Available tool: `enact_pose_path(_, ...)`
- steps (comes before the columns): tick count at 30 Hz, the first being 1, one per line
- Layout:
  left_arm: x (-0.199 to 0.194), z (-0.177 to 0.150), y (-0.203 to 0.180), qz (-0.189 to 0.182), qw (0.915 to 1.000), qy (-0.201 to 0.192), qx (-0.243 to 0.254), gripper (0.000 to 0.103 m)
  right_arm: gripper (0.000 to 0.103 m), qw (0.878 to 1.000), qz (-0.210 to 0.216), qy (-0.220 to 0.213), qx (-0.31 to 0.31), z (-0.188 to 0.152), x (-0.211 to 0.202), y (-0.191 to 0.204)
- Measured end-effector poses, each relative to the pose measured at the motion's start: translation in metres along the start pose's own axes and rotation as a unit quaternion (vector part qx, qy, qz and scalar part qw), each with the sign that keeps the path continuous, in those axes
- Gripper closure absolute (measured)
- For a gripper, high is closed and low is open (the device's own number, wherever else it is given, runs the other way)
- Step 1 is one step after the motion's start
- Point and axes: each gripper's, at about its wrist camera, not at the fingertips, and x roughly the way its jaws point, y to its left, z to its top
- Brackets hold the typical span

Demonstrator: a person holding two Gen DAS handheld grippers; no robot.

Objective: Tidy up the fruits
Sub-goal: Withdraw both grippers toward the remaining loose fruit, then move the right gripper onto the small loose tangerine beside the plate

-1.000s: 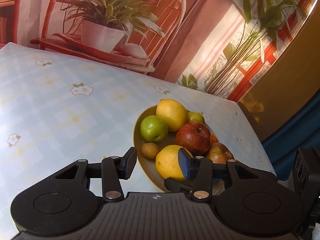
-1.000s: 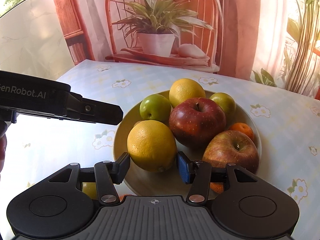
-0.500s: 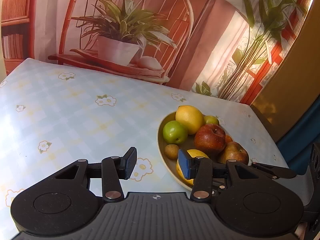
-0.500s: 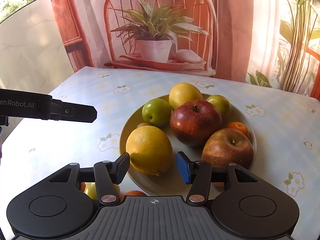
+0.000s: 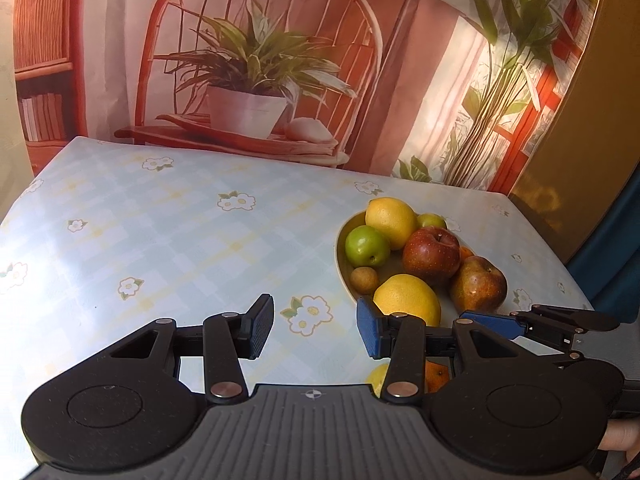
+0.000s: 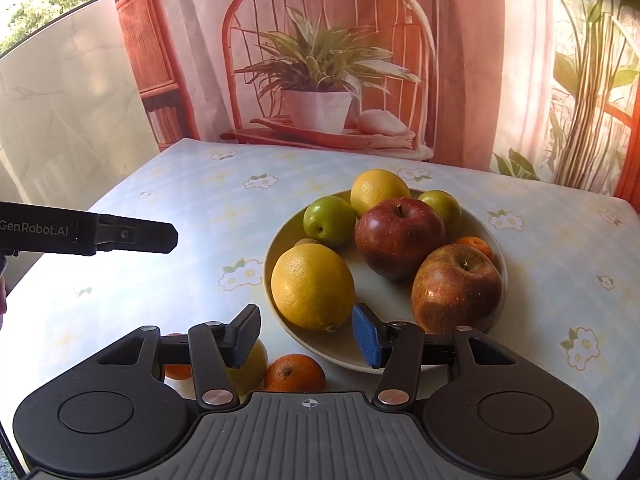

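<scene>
A plate (image 6: 280, 320) of fruit sits right of centre on a flowered table (image 5: 160, 232): 2 lemons, 2 red apples, green fruit. Both views have pulled back since a second ago, so the plate looks smaller and farther. The left tongs (image 5: 316, 330) and right tongs (image 6: 307, 334) are each part open and hold nothing. An orange (image 6: 294, 372) and other loose fruit lie low in the right view, off the plate, near the tongs. Judging by this, the sorting is unfinished, with no fruit picked yet.
</scene>
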Motion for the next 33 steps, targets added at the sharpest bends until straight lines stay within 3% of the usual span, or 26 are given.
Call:
enact_pose_path(9, -0.008, -0.012, 0.001, 0.000, 0.9998, 0.004, 0.022, 0.055, 0.061, 1.000, 0.004, -0.012, -0.015, -0.020, -0.016, 0.011)
enact_pose_path(23, -0.009, -0.030, -0.004, -0.003, 0.9990, 0.003, 0.045, 0.055, 0.063, 0.995, -0.016, -0.094, 0.016, -0.072, -0.040, 0.021)
enact_pose_path(33, -0.002, -0.035, -0.005, -0.008, 0.9989, 0.010, 0.045, 0.055, 0.064, 0.993, -0.019, -0.110, 0.026, -0.071, -0.029, 0.003)
